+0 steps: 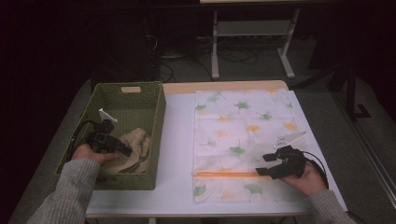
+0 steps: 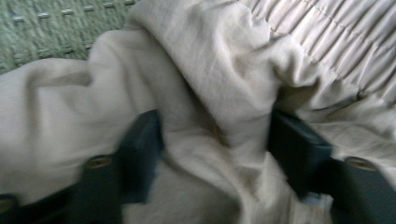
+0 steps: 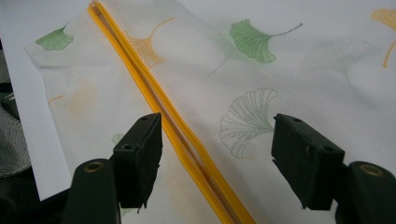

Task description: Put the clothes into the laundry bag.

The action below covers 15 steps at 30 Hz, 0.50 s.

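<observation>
So the green woven basket (image 1: 140,100) sits at the left end of the white tabletop (image 1: 177,140), and everything else is easy to place off it. Crumpled inside the basket, toward its near right corner, is a beige cloth (image 1: 133,149) — the left gripper (image 1: 122,150) is down in there with it. In the left gripper view the jaws stand spread apart with a raised fold of the beige cloth (image 2: 210,93) running up between them; the fabric bulges past both pads, but the jaws aren't pressed together on it. To the right of the basket, lying flat on the tabletop, is a white mesh bag with a ginkgo-leaf print (image 1: 243,135), and an orange zipper (image 1: 224,174) crosses it near its near edge. The right gripper (image 1: 266,164) hangs over the bag's near right part, far from the basket. In the right gripper view its jaws are wide open just above the bag, with the orange zipper (image 3: 154,100) running diagonally through the gap between them — not pinched.
</observation>
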Each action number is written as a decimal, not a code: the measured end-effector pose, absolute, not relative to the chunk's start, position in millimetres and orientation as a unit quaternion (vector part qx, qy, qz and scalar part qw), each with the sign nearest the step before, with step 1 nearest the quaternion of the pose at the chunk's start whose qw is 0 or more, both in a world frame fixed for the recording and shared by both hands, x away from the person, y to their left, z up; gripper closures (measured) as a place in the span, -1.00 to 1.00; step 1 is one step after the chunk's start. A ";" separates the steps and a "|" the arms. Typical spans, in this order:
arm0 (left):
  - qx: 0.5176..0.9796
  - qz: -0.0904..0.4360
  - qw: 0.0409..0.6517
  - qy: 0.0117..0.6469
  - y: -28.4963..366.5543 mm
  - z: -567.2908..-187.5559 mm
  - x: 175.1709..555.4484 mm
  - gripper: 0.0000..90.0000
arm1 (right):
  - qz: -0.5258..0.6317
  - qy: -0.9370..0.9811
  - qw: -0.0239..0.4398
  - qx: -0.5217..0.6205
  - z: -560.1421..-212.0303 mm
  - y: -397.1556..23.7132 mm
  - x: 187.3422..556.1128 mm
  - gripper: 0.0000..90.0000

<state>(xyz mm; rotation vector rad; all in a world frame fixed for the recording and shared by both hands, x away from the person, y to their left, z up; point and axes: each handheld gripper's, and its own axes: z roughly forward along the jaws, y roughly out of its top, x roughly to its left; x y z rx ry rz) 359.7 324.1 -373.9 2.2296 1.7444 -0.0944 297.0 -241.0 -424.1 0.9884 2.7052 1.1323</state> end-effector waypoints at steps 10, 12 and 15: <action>0.796 -0.019 0.109 0.595 315.9 -381.1 365.7 0.63 | 0.366 0.876 0.023 0.312 -423.4 -236.8 296.5 -0.26; 0.801 -0.018 0.106 0.590 314.8 -382.9 366.0 0.73 | 0.367 0.876 0.023 0.312 -423.3 -236.9 296.7 -0.25; 0.801 -0.018 0.109 0.588 315.0 -382.4 365.6 0.81 | 0.368 0.877 0.022 0.309 -423.2 -237.2 296.7 -0.25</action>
